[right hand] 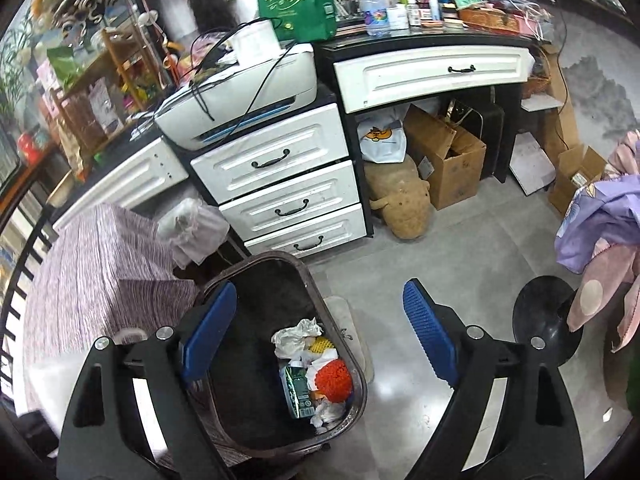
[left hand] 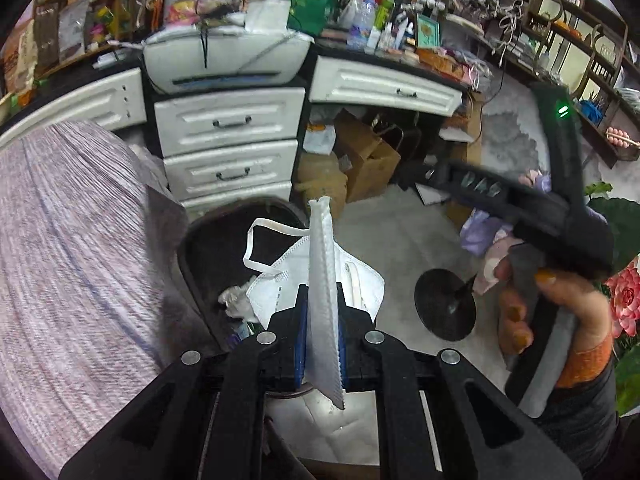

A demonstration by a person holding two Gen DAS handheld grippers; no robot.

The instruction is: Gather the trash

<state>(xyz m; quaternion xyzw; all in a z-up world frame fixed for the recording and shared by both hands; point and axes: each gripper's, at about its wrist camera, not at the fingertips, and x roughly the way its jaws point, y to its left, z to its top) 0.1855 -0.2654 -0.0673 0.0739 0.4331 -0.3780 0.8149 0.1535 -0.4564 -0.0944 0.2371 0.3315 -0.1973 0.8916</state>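
Between the pads: left gripper (left hand: 323, 344) is clamped on a white face mask (left hand: 325, 280), pinched edge-on through the folded body; the fold stands up past the fingertips and a serrated edge hangs back toward the camera.
Mask handling: looks light, soft and floppy, non-woven fabric, no stiffness to speak of. Judgement: it drops slowly and can snag on the pads when released. Not fragile.
Grip point: folded body is the right place. The ear loop (left hand: 264, 240) trails loose to the left of the fingertips and could catch on the bin rim.
Below the left fingertips: dark trash bin (left hand: 200, 256), open top, mask hangs over its mouth. Crumpled paper (left hand: 236, 300) shows inside, beside the mask's lower panel.
Right gripper: right gripper (right hand: 320, 336) stands wide apart, nothing between the blue pads (right hand: 430, 332), hovering above the same bin. In the left view a hand (left hand: 560, 312) holds it off to the right.
Bin contents, right view: trash bin (right hand: 224, 432) holds crumpled white paper (right hand: 296, 336), a yellow foam net (right hand: 320, 345), an orange-red mesh ball (right hand: 334, 380), a green printed carton (right hand: 298, 390), more white scraps beneath. All piled at the side toward the right pad; the rest of the bin floor is dark and bare.
Beyond the bin: white drawer unit (right hand: 280, 184) straight ahead, striped cloth (right hand: 100, 272) to the left, black round stand base (right hand: 548, 320) right of the pads.
Risk: judged low; only a loop hang-up on release.
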